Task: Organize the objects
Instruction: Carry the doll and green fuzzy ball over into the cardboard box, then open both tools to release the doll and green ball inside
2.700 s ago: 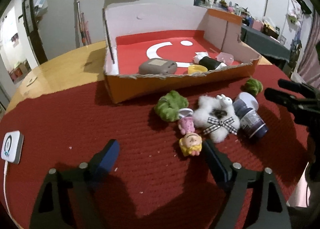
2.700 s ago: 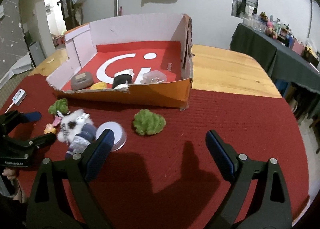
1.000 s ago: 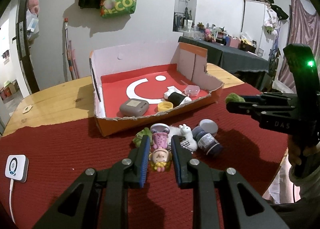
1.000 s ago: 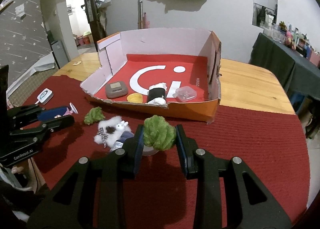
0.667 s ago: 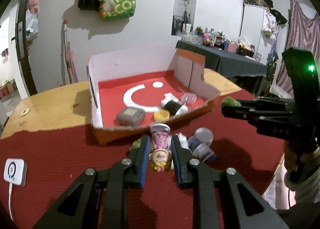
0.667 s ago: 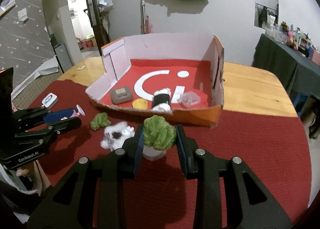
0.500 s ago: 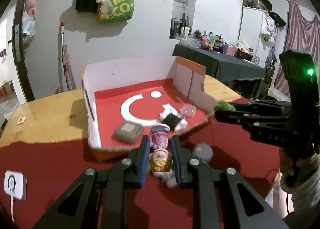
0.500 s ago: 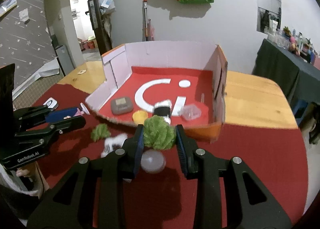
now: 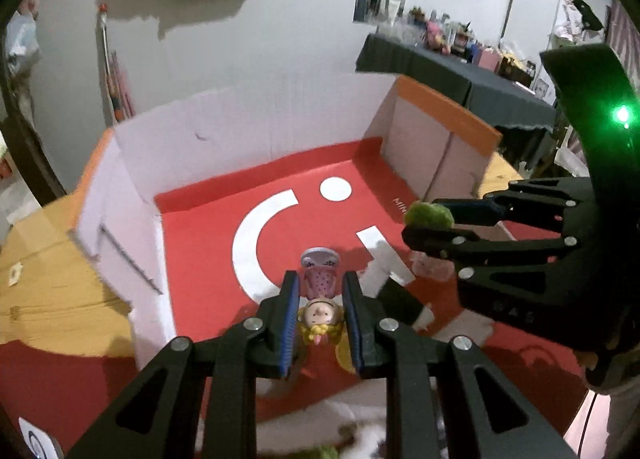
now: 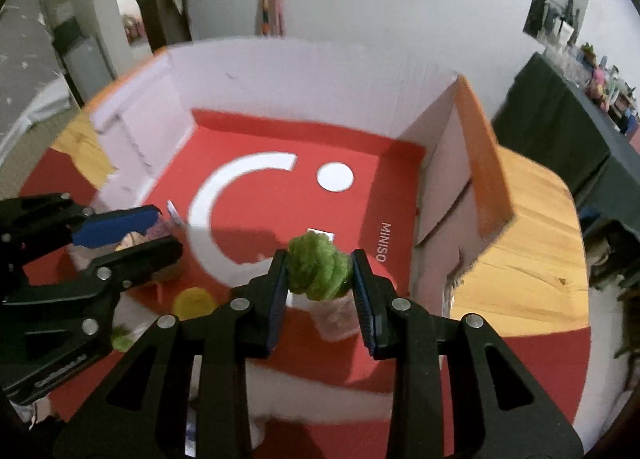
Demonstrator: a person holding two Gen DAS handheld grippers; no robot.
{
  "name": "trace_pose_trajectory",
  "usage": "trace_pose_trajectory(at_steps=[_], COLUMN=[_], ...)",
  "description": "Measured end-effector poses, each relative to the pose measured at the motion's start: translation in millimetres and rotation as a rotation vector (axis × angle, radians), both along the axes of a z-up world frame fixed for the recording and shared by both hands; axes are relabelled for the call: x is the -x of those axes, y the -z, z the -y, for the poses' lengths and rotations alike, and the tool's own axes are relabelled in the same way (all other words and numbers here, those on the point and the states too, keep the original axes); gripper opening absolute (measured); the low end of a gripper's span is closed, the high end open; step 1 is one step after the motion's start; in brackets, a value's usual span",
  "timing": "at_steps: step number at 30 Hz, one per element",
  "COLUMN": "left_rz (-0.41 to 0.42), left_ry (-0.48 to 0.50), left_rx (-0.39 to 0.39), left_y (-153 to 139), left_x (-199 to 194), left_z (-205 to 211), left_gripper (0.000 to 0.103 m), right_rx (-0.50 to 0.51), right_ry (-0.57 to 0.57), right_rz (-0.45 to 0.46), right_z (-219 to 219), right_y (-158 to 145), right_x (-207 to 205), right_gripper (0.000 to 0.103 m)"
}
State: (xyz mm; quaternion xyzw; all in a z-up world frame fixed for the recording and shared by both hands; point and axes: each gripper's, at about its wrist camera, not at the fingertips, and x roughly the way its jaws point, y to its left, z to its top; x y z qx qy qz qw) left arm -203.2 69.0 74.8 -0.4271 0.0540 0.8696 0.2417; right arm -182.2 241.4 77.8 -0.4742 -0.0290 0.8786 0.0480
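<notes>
My left gripper [image 9: 320, 299] is shut on a small doll figure [image 9: 321, 313] with yellow hair and a pink dress, held head toward me above the red floor of the cardboard box [image 9: 248, 131]. My right gripper [image 10: 320, 279] is shut on a fuzzy green ball [image 10: 319, 272], hanging over the box floor near its right wall [image 10: 444, 179]. In the left wrist view the right gripper [image 9: 424, 225] reaches in from the right with the green ball [image 9: 428, 215]. In the right wrist view the left gripper [image 10: 132, 235] comes in from the left with the doll [image 10: 136, 239].
Inside the box lie a black-and-white roll [image 9: 400, 295], a yellow disc [image 10: 194, 301] and a clear plastic case [image 10: 336, 319]. A white plush [image 9: 368, 439] and green fluff [image 10: 120, 339] rest on the red cloth [image 10: 540, 359] before the box. Wooden tabletop [image 10: 528, 259] lies to the right.
Both grippers have carried their loads forward from above the red cloth to over the box floor. The box now fills both views; the grips are unchanged.
</notes>
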Motion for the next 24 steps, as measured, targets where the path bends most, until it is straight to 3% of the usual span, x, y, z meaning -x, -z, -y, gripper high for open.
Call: trace_pose_trajectory(at_steps=[6, 14, 24], left_rz=[0.080, 0.122, 0.157], left_ry=[-0.005, -0.015, -0.012], left_rx=[0.006, 0.015, 0.023], left_y=[18.3, 30.5, 40.9], left_x=[22.1, 33.0, 38.7], left_z=[-4.8, -8.4, -10.9], left_gripper=[0.023, 0.023, 0.023], right_rx=[-0.027, -0.053, -0.059], right_ry=[0.034, 0.056, 0.061], right_rz=[0.105, 0.176, 0.191], right_z=[-8.0, -14.1, -16.4], right_y=[19.3, 36.1, 41.1], right_x=[27.2, 38.2, 36.9], right_gripper=[0.030, 0.031, 0.031])
